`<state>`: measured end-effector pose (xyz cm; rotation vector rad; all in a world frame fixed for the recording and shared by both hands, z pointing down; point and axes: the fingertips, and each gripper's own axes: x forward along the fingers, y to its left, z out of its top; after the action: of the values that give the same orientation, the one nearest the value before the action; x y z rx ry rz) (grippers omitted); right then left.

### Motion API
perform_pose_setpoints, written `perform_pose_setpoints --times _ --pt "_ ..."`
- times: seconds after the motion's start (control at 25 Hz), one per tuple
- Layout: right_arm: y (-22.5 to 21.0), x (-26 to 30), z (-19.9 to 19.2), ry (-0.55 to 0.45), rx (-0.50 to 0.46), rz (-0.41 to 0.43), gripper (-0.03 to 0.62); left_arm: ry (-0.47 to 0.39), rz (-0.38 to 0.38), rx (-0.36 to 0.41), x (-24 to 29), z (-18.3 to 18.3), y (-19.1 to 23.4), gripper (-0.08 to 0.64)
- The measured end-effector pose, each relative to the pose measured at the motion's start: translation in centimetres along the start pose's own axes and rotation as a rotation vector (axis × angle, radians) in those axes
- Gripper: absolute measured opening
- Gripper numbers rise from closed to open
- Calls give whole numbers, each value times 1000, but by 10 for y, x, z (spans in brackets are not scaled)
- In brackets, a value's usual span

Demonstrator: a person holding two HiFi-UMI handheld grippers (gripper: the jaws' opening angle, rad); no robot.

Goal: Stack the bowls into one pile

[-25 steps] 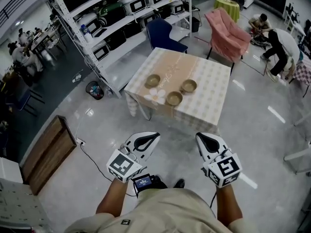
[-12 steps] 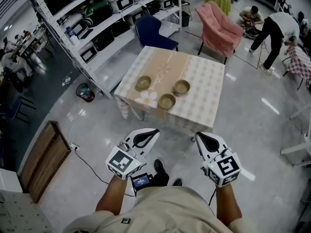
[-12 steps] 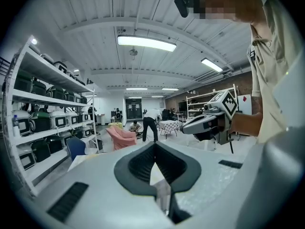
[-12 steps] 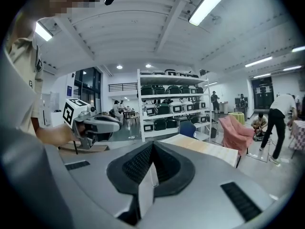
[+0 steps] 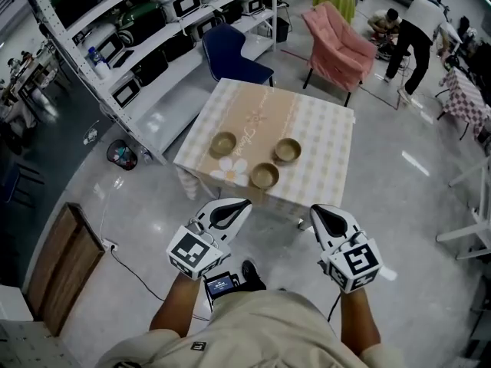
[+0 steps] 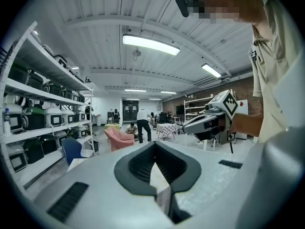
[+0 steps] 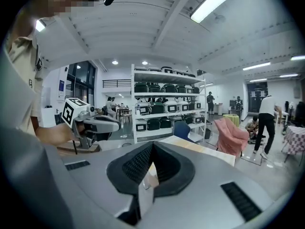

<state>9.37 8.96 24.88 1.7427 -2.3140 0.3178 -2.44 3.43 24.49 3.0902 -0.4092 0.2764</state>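
Three tan bowls stand apart on the checked table (image 5: 326,140) in the head view: one at the left (image 5: 223,143), one at the right (image 5: 288,149), one nearest the front edge (image 5: 264,175). My left gripper (image 5: 244,203) and right gripper (image 5: 315,209) are held side by side over the floor, short of the table's front edge. Both are shut with nothing in them. In the left gripper view the jaws of the left gripper (image 6: 153,144) meet at the tip; the right gripper (image 7: 151,145) shows the same in its own view. The bowls are hidden in both gripper views.
A blue chair (image 5: 230,52) and a pink armchair (image 5: 337,44) stand behind the table. Shelves of microwaves (image 5: 153,29) run along the left, with a bin (image 5: 123,154) below. A wooden panel (image 5: 65,259) lies at the left. People (image 5: 418,21) are at the far right.
The table and bowls have drawn nearer and shifted left in the head view. Both grippers keep their place before the body, still shut.
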Motion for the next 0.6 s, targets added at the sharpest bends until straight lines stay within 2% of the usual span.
perform_pose_setpoints --times 0.28,0.6 --pt "-5 41 15 5 0 -64 3 -23 -57 14 10 -1 47 6" --pt "-21 82 14 39 -2 -51 3 -16 -33 -26 22 -15 88 6"
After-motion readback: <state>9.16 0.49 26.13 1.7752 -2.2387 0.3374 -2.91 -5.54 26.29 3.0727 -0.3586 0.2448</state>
